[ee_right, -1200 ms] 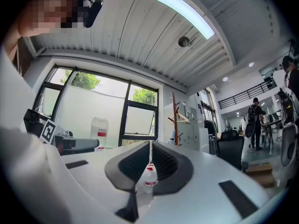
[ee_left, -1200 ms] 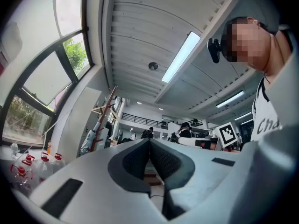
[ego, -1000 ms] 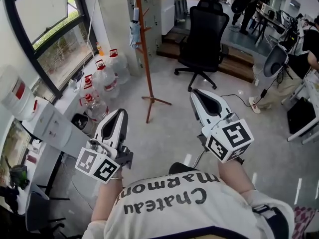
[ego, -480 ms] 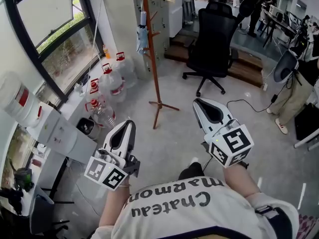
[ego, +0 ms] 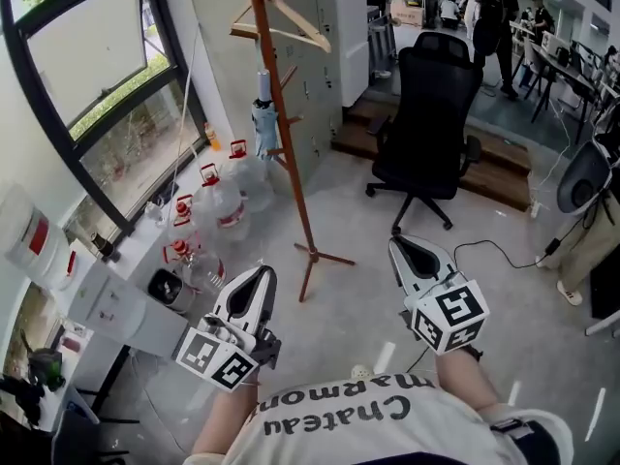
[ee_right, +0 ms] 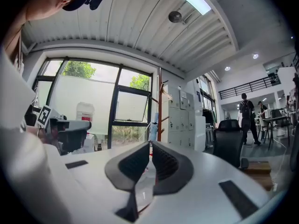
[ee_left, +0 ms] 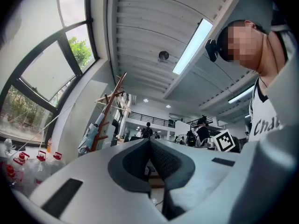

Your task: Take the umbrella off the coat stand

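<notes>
A wooden coat stand (ego: 287, 139) rises from the floor ahead of me, near the window. A folded light-blue umbrella (ego: 263, 121) hangs from a peg on its left side. My left gripper (ego: 263, 275) is shut and empty, low and short of the stand's feet. My right gripper (ego: 400, 247) is also shut and empty, to the right of the stand's base. In the left gripper view the umbrella (ee_left: 88, 137) and stand (ee_left: 108, 111) show far off to the left of the jaws. In the right gripper view the umbrella (ee_right: 153, 130) hangs just above the closed tips (ee_right: 150, 143).
Several large water bottles (ego: 219, 204) crowd the floor left of the stand. A wooden hanger (ego: 287, 23) hangs on its top. A black office chair (ego: 427, 114) stands to the right, before a raised step (ego: 494, 177). A white water dispenser (ego: 92, 294) is at my left.
I have walked closer to the coat stand, which now looms larger. Both grippers have gone forward with me, still shut and empty.
</notes>
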`<state>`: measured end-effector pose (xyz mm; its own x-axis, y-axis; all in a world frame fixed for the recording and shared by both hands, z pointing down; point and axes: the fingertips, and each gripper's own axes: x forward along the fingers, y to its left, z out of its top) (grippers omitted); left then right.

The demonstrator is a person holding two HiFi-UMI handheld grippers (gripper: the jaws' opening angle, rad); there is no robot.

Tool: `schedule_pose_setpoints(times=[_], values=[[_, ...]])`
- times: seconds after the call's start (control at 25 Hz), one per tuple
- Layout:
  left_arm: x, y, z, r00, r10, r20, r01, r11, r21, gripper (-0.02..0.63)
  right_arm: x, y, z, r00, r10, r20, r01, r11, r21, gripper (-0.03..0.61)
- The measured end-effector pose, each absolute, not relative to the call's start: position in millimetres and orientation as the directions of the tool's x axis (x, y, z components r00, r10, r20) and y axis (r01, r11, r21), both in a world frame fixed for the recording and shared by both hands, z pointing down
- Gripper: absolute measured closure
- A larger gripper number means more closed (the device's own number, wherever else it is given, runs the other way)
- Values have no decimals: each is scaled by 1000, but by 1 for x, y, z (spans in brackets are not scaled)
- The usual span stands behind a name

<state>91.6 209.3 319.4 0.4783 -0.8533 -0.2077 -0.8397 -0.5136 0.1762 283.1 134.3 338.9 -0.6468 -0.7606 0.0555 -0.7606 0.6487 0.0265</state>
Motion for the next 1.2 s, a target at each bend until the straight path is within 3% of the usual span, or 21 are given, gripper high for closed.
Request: schedule_pose_setpoints(times=[0.32, 0.48, 0.72, 1.2], values=[[108, 107, 334, 394, -904, -165, -883, -422, 204, 591, 323, 7, 352, -661, -748, 58, -750, 660, -31, 543], [96, 90, 337, 343, -934, -103, -916, -357, 185, 591, 313, -30, 370, -687, -724, 64, -726, 680, -104, 543], [69, 74, 327, 264, -959, -108, -947, -279, 163, 591, 286, -60, 379, -748, -661, 59, -660, 733, -166, 543], [7, 17, 338, 309, -931, -196, -914, -347, 208, 591, 229, -109, 370, -696, -714, 82, -718, 690, -87, 543]])
